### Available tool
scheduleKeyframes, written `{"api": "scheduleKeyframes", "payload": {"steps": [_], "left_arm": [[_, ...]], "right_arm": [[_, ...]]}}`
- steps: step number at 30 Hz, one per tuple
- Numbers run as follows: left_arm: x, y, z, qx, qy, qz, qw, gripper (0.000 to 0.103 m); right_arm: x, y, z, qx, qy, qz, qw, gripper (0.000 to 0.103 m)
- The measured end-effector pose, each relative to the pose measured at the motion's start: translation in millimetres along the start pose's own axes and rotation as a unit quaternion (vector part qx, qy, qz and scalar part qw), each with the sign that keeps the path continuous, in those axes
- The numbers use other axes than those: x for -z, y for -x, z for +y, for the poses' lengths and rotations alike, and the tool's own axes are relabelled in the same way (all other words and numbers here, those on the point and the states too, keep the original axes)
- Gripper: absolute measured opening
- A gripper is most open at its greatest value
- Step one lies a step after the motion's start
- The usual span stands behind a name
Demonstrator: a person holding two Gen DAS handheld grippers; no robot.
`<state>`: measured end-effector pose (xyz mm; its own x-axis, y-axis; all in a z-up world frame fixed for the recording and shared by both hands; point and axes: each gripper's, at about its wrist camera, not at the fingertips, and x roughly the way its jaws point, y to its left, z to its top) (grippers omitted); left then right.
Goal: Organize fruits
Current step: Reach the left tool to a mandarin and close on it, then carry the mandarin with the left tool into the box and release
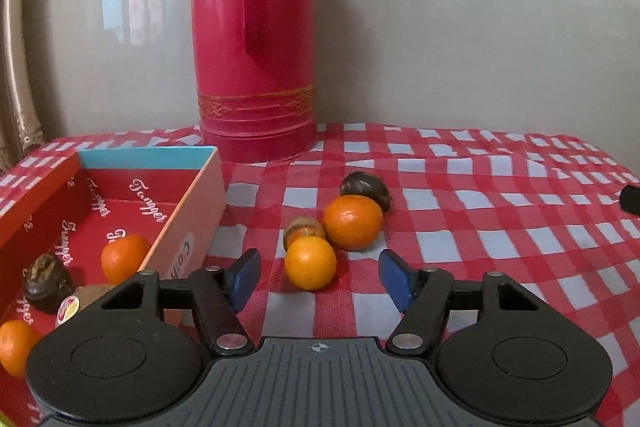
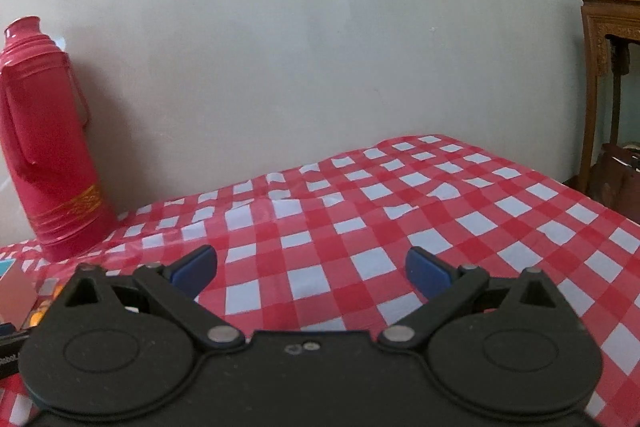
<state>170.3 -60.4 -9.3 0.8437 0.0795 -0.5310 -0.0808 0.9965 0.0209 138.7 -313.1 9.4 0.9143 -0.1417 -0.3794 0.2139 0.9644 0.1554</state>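
Note:
On the red-and-white checked cloth lies a small orange (image 1: 310, 263), just ahead of my left gripper (image 1: 320, 279), whose blue pads stand apart on either side of it without touching. Behind it sit a larger orange (image 1: 353, 222), a brownish fruit (image 1: 304, 230) and a dark wrinkled fruit (image 1: 366, 189). To the left, a red cardboard box (image 1: 192, 211) holds two oranges (image 1: 123, 258), a dark fruit (image 1: 48, 283) and a stickered kiwi (image 1: 86, 301). My right gripper (image 2: 312, 273) hangs open over bare cloth, holding nothing.
A tall pink-red thermos (image 1: 254, 35) stands against the pale wall behind the fruit and shows as the thermos (image 2: 48, 147) at far left in the right wrist view. A carved wooden stand (image 2: 608, 67) rises beyond the table's right edge.

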Motion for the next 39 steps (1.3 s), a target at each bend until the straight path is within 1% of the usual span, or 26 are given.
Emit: {"api": "scheduleKeyframes", "payload": {"steps": [3,5,9,10,11,15,18,22,25,28,31,34,39], "left_arm": [[-3,-8,3,-0.002,0.009,0.007,0.9999,0.061],[-4,-13,5,0.001,0.014,0.012,0.9998,0.055],[-5,-22,4,0.003,0.009,0.024,0.9997,0.046],[-5,-23,4,0.002,0.008,0.026,0.9996,0.042],[-5,-24,4,0.002,0.008,0.027,0.9996,0.032],[-5,-25,3,0.003,0.005,0.028,0.9996,0.032],[-4,-19,1,0.006,0.001,0.021,0.9998,0.032],[-3,-7,-1,0.014,-0.006,0.012,0.9998,0.032],[-4,0,-3,0.020,-0.012,0.006,0.9997,0.032],[-5,3,-2,0.023,-0.013,0.005,0.9996,0.032],[-6,9,3,0.022,-0.004,0.002,0.9998,0.032],[-7,20,10,0.017,0.004,-0.012,0.9998,0.032],[-7,46,26,-0.001,0.005,-0.048,0.9988,0.032]], "right_arm": [[-1,-6,2,-0.003,-0.003,0.002,1.000,0.095],[-2,-8,3,-0.004,-0.005,0.002,1.000,0.095],[-3,-9,5,-0.008,-0.006,0.001,1.000,0.095],[-3,-8,5,-0.008,-0.006,0.000,1.000,0.095],[-3,-8,5,-0.010,-0.007,0.000,1.000,0.095],[-3,-7,5,-0.009,-0.008,-0.001,1.000,0.095],[-3,-7,4,-0.008,-0.015,0.003,1.000,0.096],[-6,-5,9,-0.022,-0.032,0.002,0.999,0.096],[-7,-7,19,-0.031,-0.021,-0.003,0.999,0.096],[-6,-12,28,-0.041,-0.015,0.005,0.999,0.096],[-4,-14,38,-0.049,0.005,0.014,0.999,0.096],[-1,-12,42,-0.054,0.009,0.019,0.998,0.096],[3,-10,49,-0.058,0.018,0.027,0.998,0.096]]}}
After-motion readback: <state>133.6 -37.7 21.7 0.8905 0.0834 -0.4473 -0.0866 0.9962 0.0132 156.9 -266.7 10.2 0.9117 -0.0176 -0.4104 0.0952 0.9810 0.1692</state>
